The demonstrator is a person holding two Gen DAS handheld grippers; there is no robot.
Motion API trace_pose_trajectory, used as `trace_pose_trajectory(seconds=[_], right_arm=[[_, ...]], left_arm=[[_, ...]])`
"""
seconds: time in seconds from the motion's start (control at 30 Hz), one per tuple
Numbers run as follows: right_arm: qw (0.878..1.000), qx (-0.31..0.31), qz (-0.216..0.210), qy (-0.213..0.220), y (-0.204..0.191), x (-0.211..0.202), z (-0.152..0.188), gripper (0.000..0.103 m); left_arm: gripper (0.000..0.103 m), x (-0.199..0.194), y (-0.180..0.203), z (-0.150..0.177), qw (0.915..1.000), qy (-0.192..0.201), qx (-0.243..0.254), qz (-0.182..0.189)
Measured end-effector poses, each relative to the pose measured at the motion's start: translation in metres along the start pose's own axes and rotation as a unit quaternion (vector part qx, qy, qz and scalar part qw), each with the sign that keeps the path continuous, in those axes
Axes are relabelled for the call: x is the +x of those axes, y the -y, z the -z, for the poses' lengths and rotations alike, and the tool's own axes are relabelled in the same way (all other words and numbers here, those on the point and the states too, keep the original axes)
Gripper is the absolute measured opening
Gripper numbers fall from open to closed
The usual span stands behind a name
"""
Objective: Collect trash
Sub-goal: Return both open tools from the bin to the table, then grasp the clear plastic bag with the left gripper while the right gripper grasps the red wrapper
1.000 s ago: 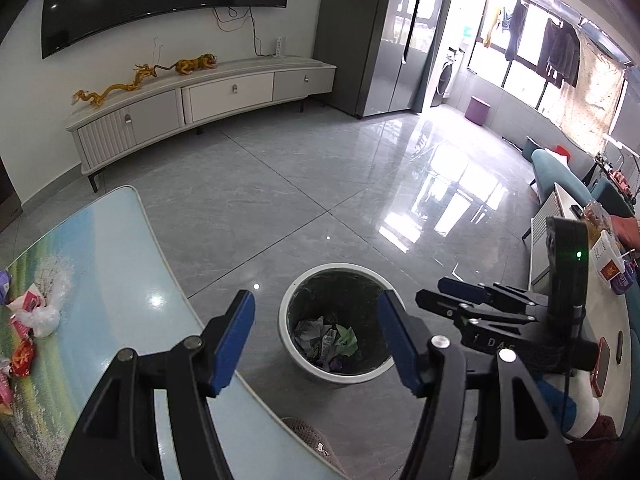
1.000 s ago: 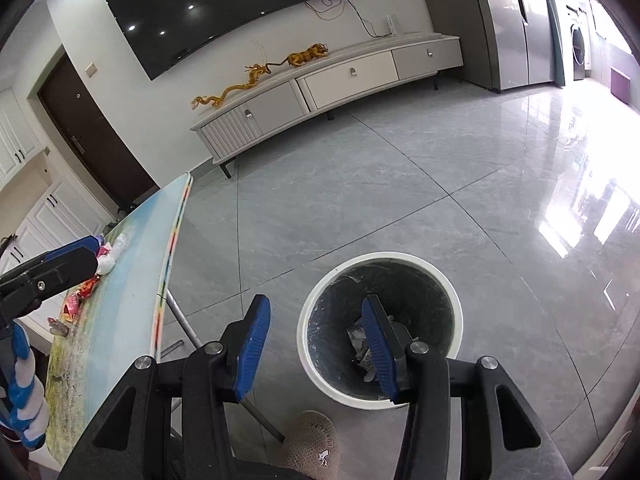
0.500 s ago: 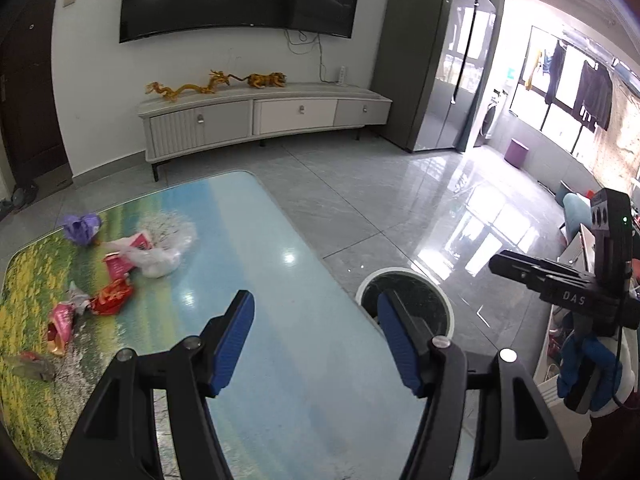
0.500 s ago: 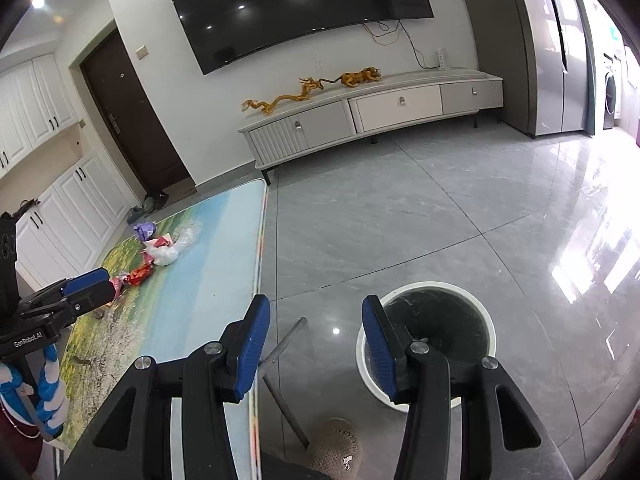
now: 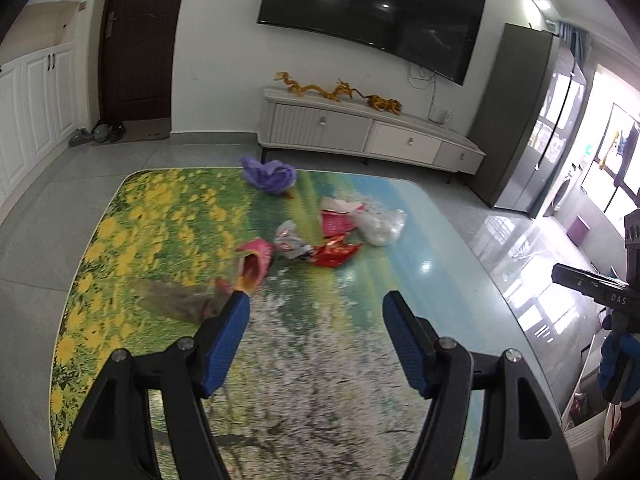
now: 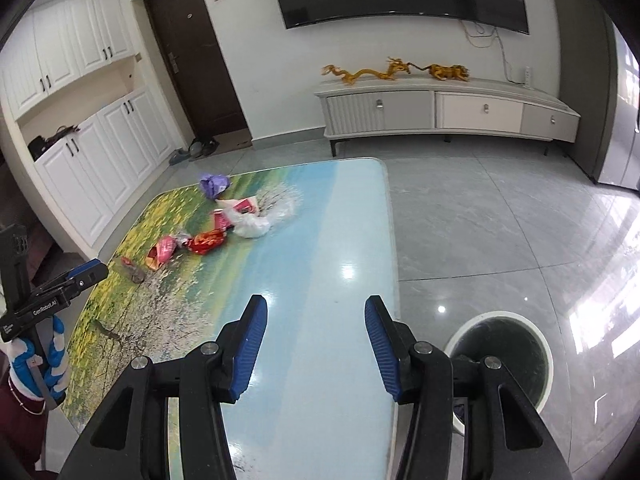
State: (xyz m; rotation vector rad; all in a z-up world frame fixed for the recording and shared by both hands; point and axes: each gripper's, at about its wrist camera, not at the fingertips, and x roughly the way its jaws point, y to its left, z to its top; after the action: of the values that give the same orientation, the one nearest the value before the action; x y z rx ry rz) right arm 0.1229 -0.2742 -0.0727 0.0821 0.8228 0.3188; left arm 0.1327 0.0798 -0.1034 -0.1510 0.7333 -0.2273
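Scene: wrappers (image 5: 332, 254) and a purple bag (image 5: 269, 174) are seen scattered mid-tabletop (image 6: 320, 380).
Left gripper (image 5: 316, 326): fingers spread, nothing held.
Right gripper (image 6: 312, 328): fingers released, empty.
Bin (image 6: 520, 344): stood on the floor beside the tabletop.
Progress: several pieces judged left uncollected.

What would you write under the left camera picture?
Open left tongs hover over the table, facing leftover wrappers.

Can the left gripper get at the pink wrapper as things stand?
Probably yes: the left gripper is open and empty, the pink wrapper lies exposed on the table just ahead, nothing between.
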Motion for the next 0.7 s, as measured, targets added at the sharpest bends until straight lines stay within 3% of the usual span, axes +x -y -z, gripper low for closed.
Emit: trace_pose_trajectory(seconds=[0.2, 0.43, 0.7], right_arm=[[0.996, -0.063, -0.045, -0.045, -0.059, 0.060, -0.018, 0.048], [0.983, -0.139, -0.094, -0.078, -0.122, 0.124, -0.041, 0.048], [0.968, -0.196, -0.120, -0.098, -0.168, 0.186, -0.060, 0.048]], left_arm=[[0.067, 0.014, -0.045, 0.008, 0.9997, -0.008, -0.020, -0.011], [0.063, 0.041, -0.057, 0.009, 0.9996, -0.025, -0.005, -0.015], [0.045, 0.059, -0.062, 0.010, 0.9991, -0.038, 0.015, -0.006]])
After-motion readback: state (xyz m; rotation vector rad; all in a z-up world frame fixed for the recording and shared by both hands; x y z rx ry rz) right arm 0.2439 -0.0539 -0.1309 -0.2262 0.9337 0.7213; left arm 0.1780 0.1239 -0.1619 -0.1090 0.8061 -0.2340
